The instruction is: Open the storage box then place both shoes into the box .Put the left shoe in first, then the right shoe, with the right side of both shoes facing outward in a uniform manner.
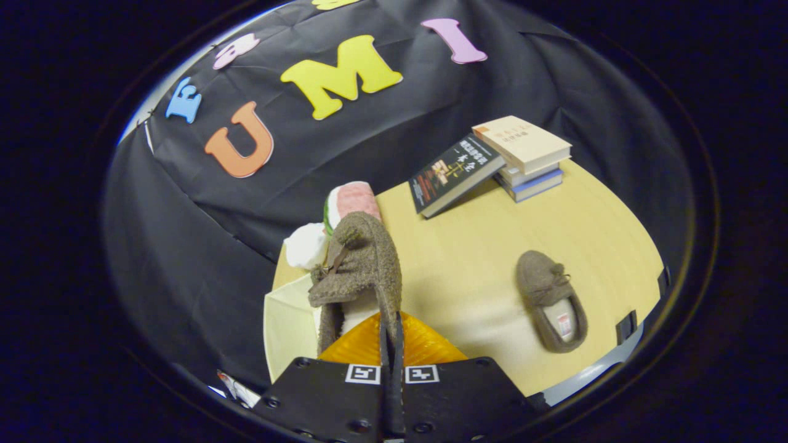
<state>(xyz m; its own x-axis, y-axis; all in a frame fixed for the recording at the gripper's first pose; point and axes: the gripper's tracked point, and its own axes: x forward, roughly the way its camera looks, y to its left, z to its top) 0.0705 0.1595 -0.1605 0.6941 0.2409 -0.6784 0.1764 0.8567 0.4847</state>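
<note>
My gripper (pixel 391 335) is shut on the side wall of a brown fuzzy shoe (pixel 360 271), which hangs lifted in front of the fingers with its toe pointing away and its bow on the left. Below it lies the storage box: an orange ribbed part (pixel 425 347) just ahead of the fingers and a pale cream panel (pixel 288 320) to its left. Whether that panel is the lid or a wall I cannot tell. The second brown shoe (pixel 551 301) lies on the wooden table (pixel 468 246) to the right, its opening facing up.
A stack of books (pixel 526 157) stands at the table's far side, with a dark book (pixel 452 172) leaning on it. A pink and white roll (pixel 351 200) and a white lump (pixel 306 245) sit beyond the held shoe. Black clips (pixel 627 326) mark the table's right edge.
</note>
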